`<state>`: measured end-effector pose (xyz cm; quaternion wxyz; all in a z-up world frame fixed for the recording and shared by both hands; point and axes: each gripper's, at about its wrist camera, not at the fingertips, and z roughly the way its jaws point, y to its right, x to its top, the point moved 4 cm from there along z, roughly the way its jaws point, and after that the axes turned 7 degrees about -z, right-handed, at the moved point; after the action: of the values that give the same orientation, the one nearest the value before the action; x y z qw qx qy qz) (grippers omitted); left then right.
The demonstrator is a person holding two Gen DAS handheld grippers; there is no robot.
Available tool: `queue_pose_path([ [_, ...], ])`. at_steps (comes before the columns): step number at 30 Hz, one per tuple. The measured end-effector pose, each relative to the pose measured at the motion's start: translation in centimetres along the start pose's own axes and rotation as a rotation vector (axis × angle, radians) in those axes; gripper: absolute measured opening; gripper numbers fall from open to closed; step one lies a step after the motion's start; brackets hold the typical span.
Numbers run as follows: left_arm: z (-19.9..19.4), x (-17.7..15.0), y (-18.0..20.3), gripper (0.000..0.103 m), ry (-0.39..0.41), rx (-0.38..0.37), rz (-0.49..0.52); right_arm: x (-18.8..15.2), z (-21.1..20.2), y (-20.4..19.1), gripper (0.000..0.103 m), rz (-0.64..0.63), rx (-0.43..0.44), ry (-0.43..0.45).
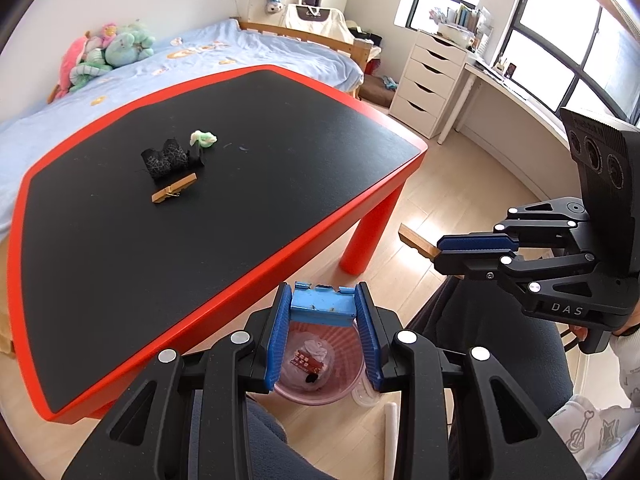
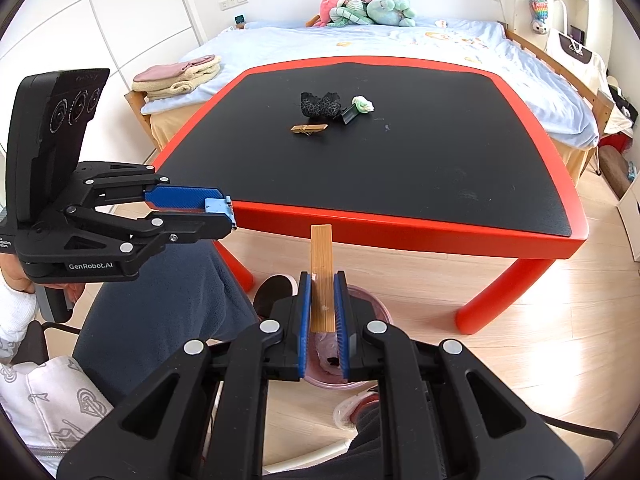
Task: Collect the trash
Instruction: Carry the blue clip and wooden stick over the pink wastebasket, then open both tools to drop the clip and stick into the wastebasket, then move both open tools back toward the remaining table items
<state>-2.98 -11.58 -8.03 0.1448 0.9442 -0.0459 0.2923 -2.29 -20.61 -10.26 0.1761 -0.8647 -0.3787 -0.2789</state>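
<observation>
Left gripper (image 1: 322, 312) is clamping a light-blue plastic piece (image 1: 322, 307) between its blue pads, holding it directly over the pink wastebasket (image 1: 320, 396) on the floor; scraps are already lying in the basket. Right gripper (image 2: 323, 300) is gripping a flat bamboo strip (image 2: 321, 276), also hanging above the basket beside the red table leg (image 2: 492, 298). On the black tabletop (image 2: 400, 160), a wooden clothespin (image 2: 309, 129), dark crumpled fabric (image 2: 320, 104), a small black clip (image 2: 347, 114) and a pale green wad (image 2: 363, 104) are sitting together.
</observation>
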Motion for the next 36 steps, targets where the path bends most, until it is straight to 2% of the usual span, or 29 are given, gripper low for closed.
queue_pose_path([
  [10,0.6,0.0,0.1,0.032,-0.013,-0.014,-0.001,-0.1,0.5,0.0,0.011,0.004,0.019,-0.008],
  [13,0.8,0.0,0.2,0.036,-0.016,-0.02,-0.001,-0.2,0.6,0.1,0.013,0.003,0.014,-0.011],
  [14,0.9,0.0,0.2,0.045,-0.019,-0.019,-0.001,-0.2,0.7,0.1,0.021,0.003,0.007,-0.015],
  [15,1.1,0.0,0.1,0.053,-0.018,-0.017,-0.002,-0.2,0.8,0.3,0.046,0.004,-0.004,-0.019],
  [16,1.1,0.0,0.0,0.07,-0.011,-0.013,-0.006,-0.3,0.9,0.4,0.06,0.01,-0.009,-0.018],
  [17,1.0,0.0,-0.1,0.08,-0.004,-0.013,-0.011,-0.3,0.8,0.5,0.077,0.016,-0.007,-0.011],
  [18,0.9,0.1,-0.3,0.082,0.004,-0.013,-0.018,-0.3,0.8,0.7,0.083,0.025,-0.006,-0.002],
  [20,0.8,0.2,-0.7,0.088,0.012,0.005,-0.028,-0.4,0.8,0.9,0.09,0.035,-0.019,-0.005],
  [25,0.3,0.1,-1.6,0.095,0.024,0.021,-0.058,-0.5,0.8,1.4,0.096,0.064,-0.016,0.0],
  [36,-0.2,0.0,-2.0,0.095,0.031,0.043,-0.071,-0.3,0.9,1.2,0.1,0.072,-0.009,-0.002],
])
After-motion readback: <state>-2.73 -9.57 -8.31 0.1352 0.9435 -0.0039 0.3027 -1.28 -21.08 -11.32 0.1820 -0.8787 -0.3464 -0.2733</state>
